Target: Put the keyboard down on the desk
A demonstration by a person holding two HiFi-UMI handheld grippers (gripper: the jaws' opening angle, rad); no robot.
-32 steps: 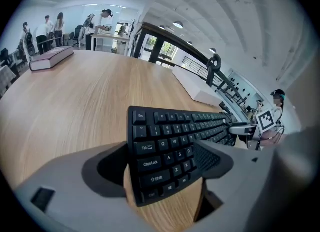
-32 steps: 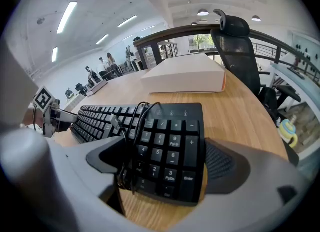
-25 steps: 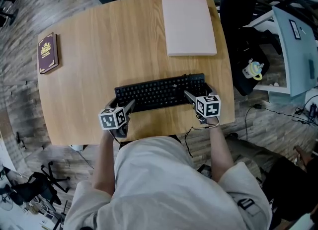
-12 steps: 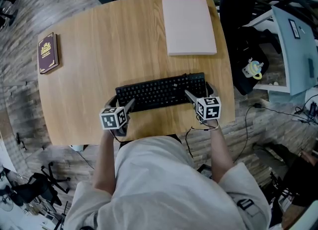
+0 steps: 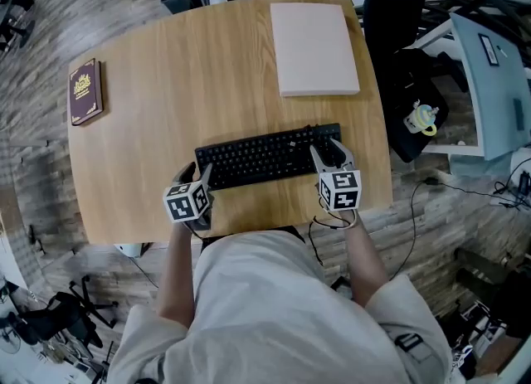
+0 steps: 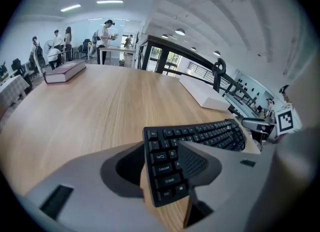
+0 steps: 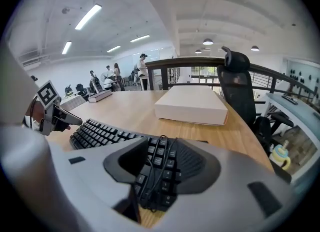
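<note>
A black keyboard [image 5: 265,157] lies flat on the wooden desk [image 5: 166,59], near its front edge. My left gripper [image 5: 206,177] is at the keyboard's left end. In the left gripper view its jaws are closing, one against the short edge and one over the keys, with the keyboard [image 6: 200,133] between them. My right gripper [image 5: 328,154] is at the right end. There the jaws are closing round the keyboard [image 7: 100,133] and its black cable [image 7: 150,171].
A flat pale pink box [image 5: 315,45] lies at the back right of the desk. A dark red book [image 5: 85,90] lies near the left edge. A black office chair [image 5: 406,1] stands just off the right rear corner. Bare wood lies between box and keyboard.
Both grippers have slid inward onto the keyboard's ends and their jaws have narrowed around it. The keyboard itself has barely shifted on the desk.
</note>
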